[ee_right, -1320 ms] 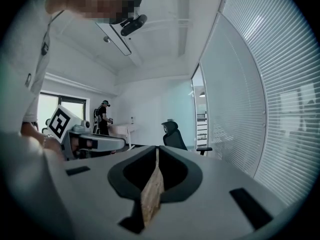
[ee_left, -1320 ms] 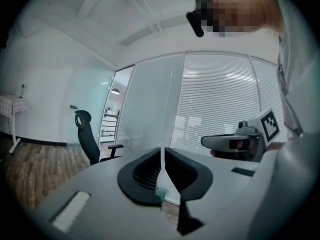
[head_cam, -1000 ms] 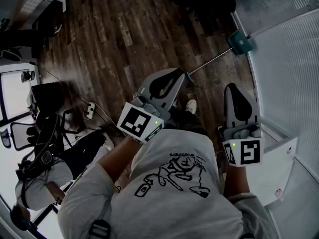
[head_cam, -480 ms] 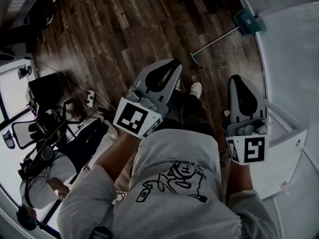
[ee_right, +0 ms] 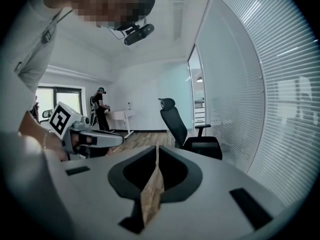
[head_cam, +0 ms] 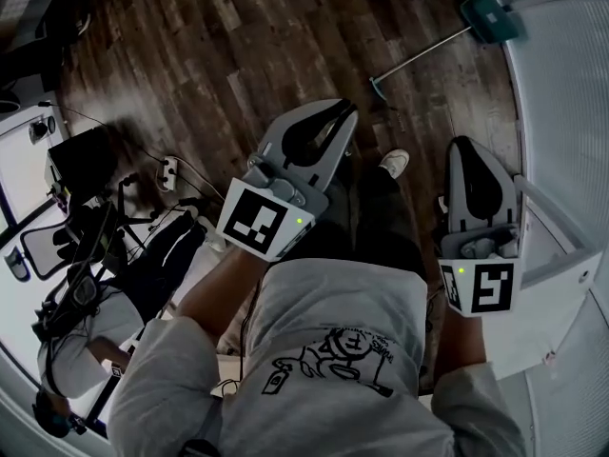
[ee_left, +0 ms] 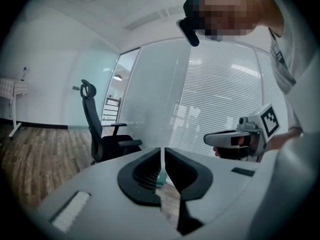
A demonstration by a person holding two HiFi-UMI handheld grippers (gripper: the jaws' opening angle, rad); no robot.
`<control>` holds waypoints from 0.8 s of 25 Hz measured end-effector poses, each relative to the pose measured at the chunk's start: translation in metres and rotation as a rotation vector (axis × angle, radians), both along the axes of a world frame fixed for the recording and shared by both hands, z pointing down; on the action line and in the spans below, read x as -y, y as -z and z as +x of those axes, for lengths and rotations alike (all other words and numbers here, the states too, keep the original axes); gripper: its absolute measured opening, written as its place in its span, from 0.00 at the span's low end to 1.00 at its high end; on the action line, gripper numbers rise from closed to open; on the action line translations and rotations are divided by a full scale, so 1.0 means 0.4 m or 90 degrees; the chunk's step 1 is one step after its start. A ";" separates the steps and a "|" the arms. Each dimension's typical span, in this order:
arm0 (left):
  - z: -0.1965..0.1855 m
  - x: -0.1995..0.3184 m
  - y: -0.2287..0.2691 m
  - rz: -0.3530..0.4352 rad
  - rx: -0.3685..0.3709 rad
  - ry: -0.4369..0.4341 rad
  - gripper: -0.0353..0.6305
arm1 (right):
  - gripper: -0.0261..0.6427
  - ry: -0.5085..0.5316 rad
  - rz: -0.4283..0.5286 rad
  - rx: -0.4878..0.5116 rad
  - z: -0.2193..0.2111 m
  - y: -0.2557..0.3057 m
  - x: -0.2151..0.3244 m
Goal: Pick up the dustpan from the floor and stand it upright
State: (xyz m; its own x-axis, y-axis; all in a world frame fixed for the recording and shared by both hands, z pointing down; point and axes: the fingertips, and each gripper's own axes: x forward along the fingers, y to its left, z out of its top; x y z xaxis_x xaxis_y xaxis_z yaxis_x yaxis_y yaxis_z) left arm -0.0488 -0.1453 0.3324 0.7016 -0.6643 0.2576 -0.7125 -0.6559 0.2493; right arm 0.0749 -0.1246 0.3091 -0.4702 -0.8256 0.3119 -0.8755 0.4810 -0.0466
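Note:
A teal dustpan (head_cam: 490, 15) lies on the dark wood floor at the top right of the head view, against the glass wall. Its long thin handle (head_cam: 419, 57) runs down-left across the boards. My left gripper (head_cam: 339, 114) is held in front of my body, shut and empty, its tips a good way short of the handle's end. My right gripper (head_cam: 466, 147) hangs beside it on the right, also shut with nothing in it. In the left gripper view the jaws (ee_left: 163, 152) are closed together; the right gripper view shows the same (ee_right: 157, 150).
A glass wall with white blinds (head_cam: 561, 112) runs down the right. A white cabinet (head_cam: 561, 265) stands by my right arm. Cables and a power strip (head_cam: 169, 171) lie on the floor at left, near black chairs (head_cam: 86, 246). A black office chair (ee_left: 100, 129) stands ahead.
Both grippers have sunk lower, still shut and side by side. The dustpan has drifted toward the top right corner of the head view as the view shifted.

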 end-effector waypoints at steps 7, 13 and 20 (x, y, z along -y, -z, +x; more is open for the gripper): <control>0.020 -0.013 -0.166 0.002 0.015 0.006 0.09 | 0.06 0.023 -0.007 -0.005 0.018 -0.175 -0.010; 0.031 0.007 -0.334 -0.002 0.024 0.004 0.09 | 0.06 0.052 -0.028 -0.028 0.029 -0.367 0.006; 0.059 0.029 -0.574 -0.004 0.038 -0.042 0.09 | 0.06 0.065 -0.054 -0.046 0.032 -0.606 0.026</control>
State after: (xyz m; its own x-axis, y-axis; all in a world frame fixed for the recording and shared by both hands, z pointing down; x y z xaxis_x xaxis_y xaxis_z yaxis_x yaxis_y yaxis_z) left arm -0.0253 -0.1567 0.5622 0.7273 -0.6154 0.3039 -0.6813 -0.7007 0.2115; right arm 0.0875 -0.1349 0.5513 -0.5245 -0.7435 0.4148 -0.8243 0.5654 -0.0289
